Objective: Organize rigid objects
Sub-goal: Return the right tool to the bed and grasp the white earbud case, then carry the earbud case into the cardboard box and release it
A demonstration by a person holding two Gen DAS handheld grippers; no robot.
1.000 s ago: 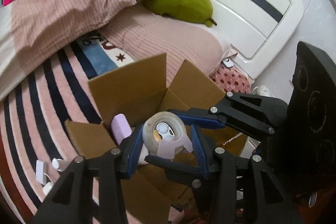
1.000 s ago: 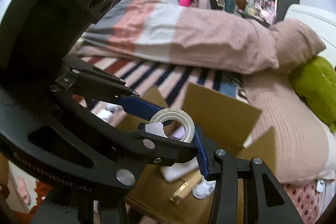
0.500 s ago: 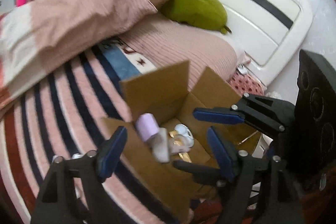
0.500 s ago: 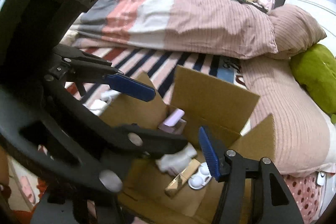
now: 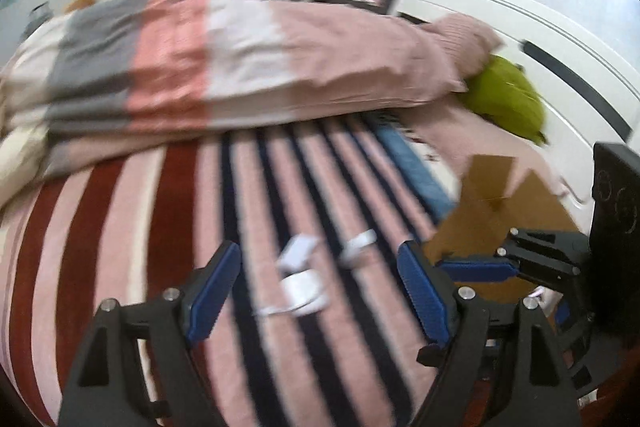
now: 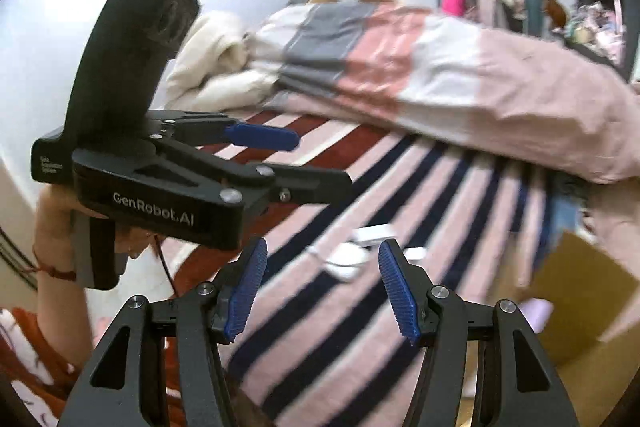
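Several small white objects (image 5: 304, 291) lie on the striped bedspread (image 5: 168, 267), blurred by motion. My left gripper (image 5: 320, 287) hovers over them with its jaws opening and nothing pressed between the pads. My right gripper (image 6: 322, 291) is open and empty, with the same white objects (image 6: 346, 261) just beyond its tips. The left gripper (image 6: 324, 163) shows at the left of the right wrist view, held by a hand (image 6: 52, 223). One of the right gripper's fingers (image 5: 476, 269) shows at the right of the left wrist view, in front of the cardboard box (image 5: 500, 203).
The open cardboard box (image 6: 580, 287) stands at the right with a lilac item (image 6: 536, 311) in it. A folded pink, white and grey duvet (image 5: 240, 67) lies across the back. A green plush (image 5: 508, 99) rests by the white headboard (image 5: 560, 39).
The left gripper let the tape roll go over the box and opened. Both grippers have swung left, away from the box, to the white objects on the bedspread.
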